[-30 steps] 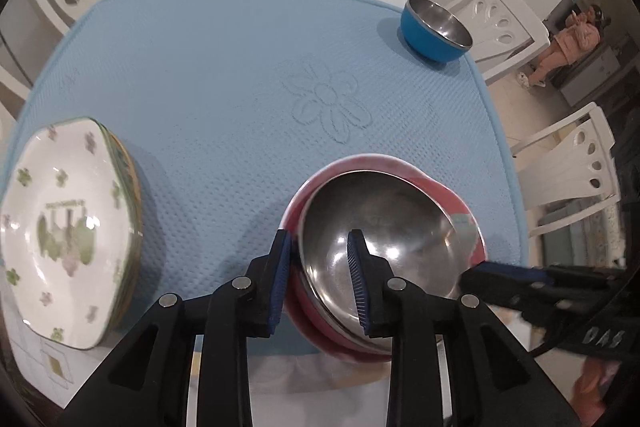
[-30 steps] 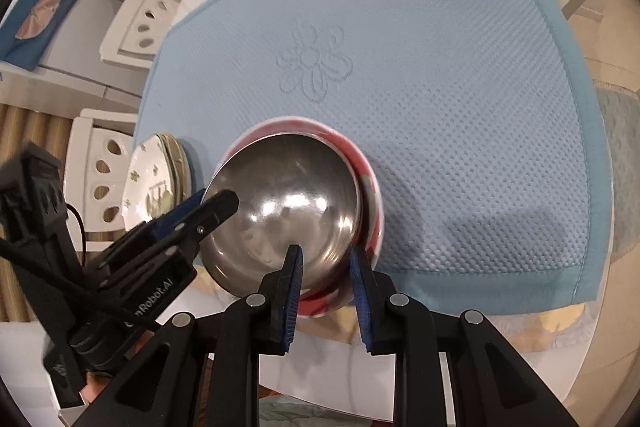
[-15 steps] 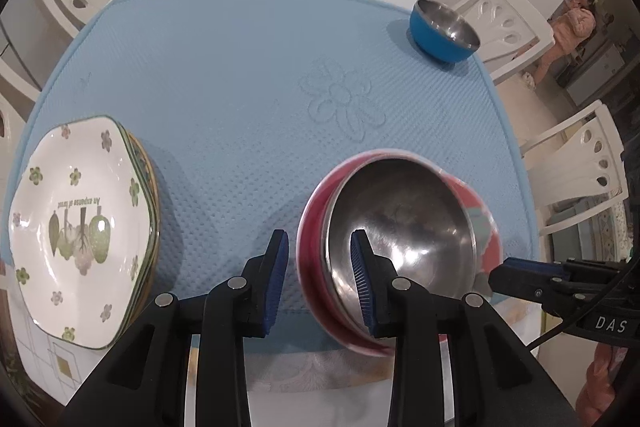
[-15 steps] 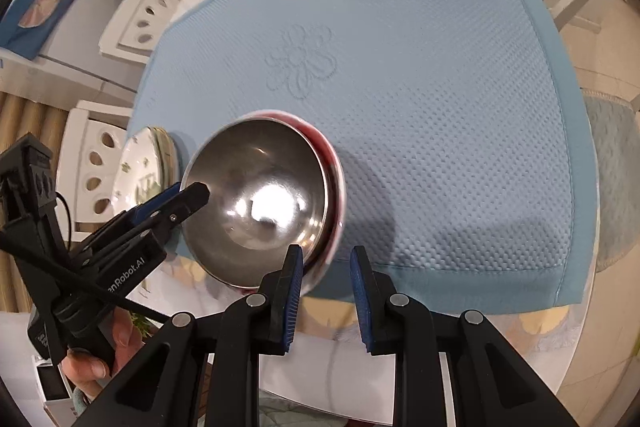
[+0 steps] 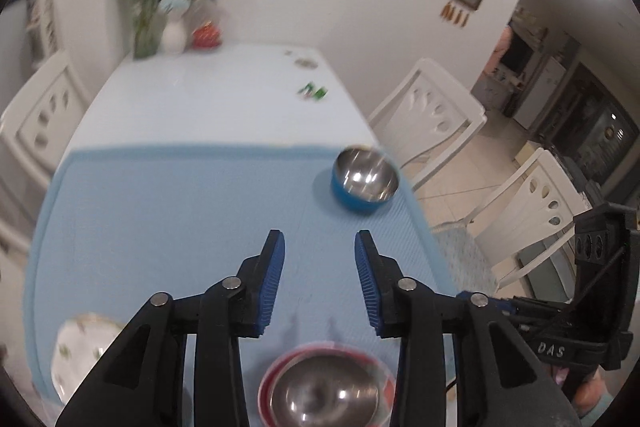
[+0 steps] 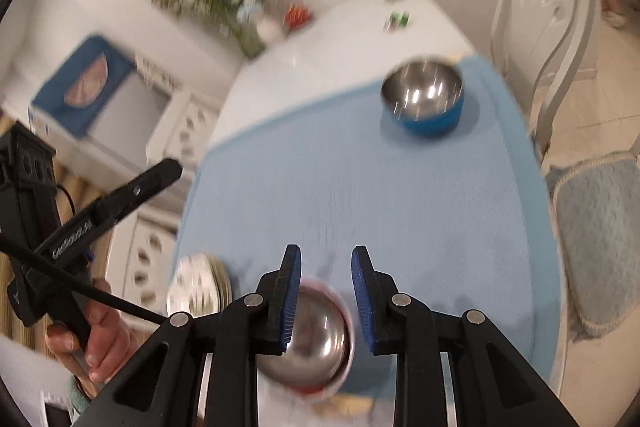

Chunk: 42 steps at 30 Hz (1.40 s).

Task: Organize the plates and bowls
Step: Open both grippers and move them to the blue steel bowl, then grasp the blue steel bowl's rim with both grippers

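With the nested pair set down, I judge the step in hand to be fetching the blue-walled, steel-lined bowl (image 5: 365,183) at the far right corner of the light blue textured mat (image 5: 168,211) and nesting it with the others. To do it well I approach from above, straddle its near rim with one pad inside and one outside, and lift level. The steel-lined bowl seated in the red bowl (image 5: 324,391) sits at the mat's near edge, the stack of white floral plates (image 5: 86,351) to its left. Left gripper (image 5: 319,269): jaws just opening, clearly parted, nothing between them. Right gripper (image 6: 326,297): jaws also just opening, a narrower gap, empty, above the nested pair without contact.
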{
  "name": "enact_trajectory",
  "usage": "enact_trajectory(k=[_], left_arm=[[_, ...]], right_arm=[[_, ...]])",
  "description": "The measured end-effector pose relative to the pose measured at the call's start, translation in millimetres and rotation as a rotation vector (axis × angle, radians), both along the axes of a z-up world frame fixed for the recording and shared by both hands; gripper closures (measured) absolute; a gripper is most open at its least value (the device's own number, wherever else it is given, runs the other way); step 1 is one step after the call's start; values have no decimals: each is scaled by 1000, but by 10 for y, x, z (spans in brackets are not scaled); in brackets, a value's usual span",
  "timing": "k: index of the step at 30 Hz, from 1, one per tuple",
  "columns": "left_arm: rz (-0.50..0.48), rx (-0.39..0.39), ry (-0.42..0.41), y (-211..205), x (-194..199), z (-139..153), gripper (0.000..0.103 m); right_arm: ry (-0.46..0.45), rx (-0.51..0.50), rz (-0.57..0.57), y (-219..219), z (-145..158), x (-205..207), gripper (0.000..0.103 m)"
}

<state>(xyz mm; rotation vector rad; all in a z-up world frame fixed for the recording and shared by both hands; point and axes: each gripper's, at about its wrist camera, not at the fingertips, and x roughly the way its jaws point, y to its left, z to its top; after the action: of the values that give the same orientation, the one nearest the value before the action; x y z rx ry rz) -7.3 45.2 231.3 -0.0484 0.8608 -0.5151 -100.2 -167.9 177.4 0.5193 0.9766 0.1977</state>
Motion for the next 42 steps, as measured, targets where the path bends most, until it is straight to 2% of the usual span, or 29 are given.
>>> enact_trajectory(k=[1,3,4,7,11,17,20,23,24,30,32,42], left_arm=[[-7,3,-7,-58,81,38,58],[-14,0,-29,-197,244,105,23],[-19,-13,-53,-254,331,143,21],[-69,-22,-57,-455,576,121,21],[-99,-31,26,-752,1094,-150,21],[-144,-87,190,-1100,1687,-648,23],[-165,-87,256,-1243,1840,-899,26],[-210,-87,378,-1405,2022,-1244,27],[-213,-84,409,-1434,2070,-1345,35],[-158,-123,533,-1496,2291,-1854,45],[-153,-118,550,-1527,2316,-1958,46],[-175,-67,548,-1613,2357,-2149,80]], right_arm=[[-8,-6,-17,-24,31,72,73],[-16,-2,-61,-164,94,258,56],[-25,7,-84,-223,105,300,49],[-32,23,-154,-432,98,502,48],[3,62,-215,-705,-73,793,48],[43,51,-290,-1081,-366,1275,48],[83,68,-312,-1204,-588,1486,48],[116,82,-319,-1262,-773,1620,48],[126,84,-320,-1272,-842,1664,48],[173,98,-314,-1252,-1188,1850,48],[183,93,-314,-1240,-1258,1886,48],[213,78,-327,-1184,-1504,2007,52]])
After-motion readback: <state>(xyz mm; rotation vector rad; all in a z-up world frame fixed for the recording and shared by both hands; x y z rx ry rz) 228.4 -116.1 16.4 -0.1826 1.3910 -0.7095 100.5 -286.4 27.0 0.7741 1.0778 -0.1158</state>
